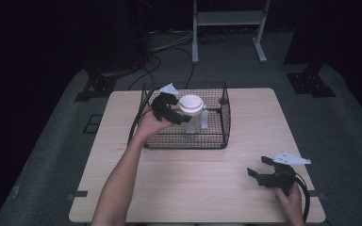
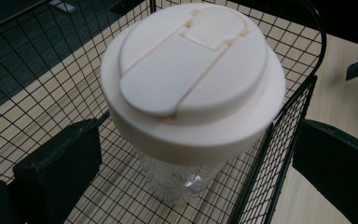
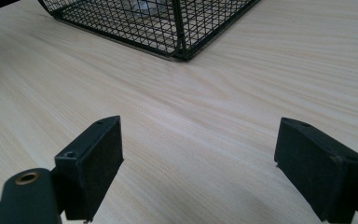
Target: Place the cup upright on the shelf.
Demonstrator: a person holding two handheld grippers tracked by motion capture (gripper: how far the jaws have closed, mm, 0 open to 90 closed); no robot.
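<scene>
1. Centre of the high view: black wire basket (image 1: pixel 224 123) on the wooden table (image 1: pixel 188 188), with a clear plastic cup (image 1: pixel 192 123) capped by a cream flip-top lid (image 1: pixel 191 104) standing upright inside, toward the basket's left half.
2. Left gripper (image 1: pixel 178 113) just left of the cup, reaching in over the basket's left rim; jaws spread apart, one on each side of the cup below the lid, as seen low in the left gripper view, nothing pinched yet.
3. In that view: lid (image 2: pixel 191 79) filling the upper middle, clear cup body (image 2: pixel 182 179) beneath it, visible gaps between cup wall and both black jaws.
4. Right gripper (image 1: pixel 258 170) at lower right of the high view, low over bare table, well apart from the basket; jaws wide apart, holding nothing, basket corner (image 3: pixel 179 35) at the top of its own view.
5. Likely step in hand: lining up a grasp on the cup for lifting out of the basket.
6. Next move, by judgement: close evenly on the cup body just under the lid, gently enough not to crush thin plastic, then raise straight up to clear the wire rim.
</scene>
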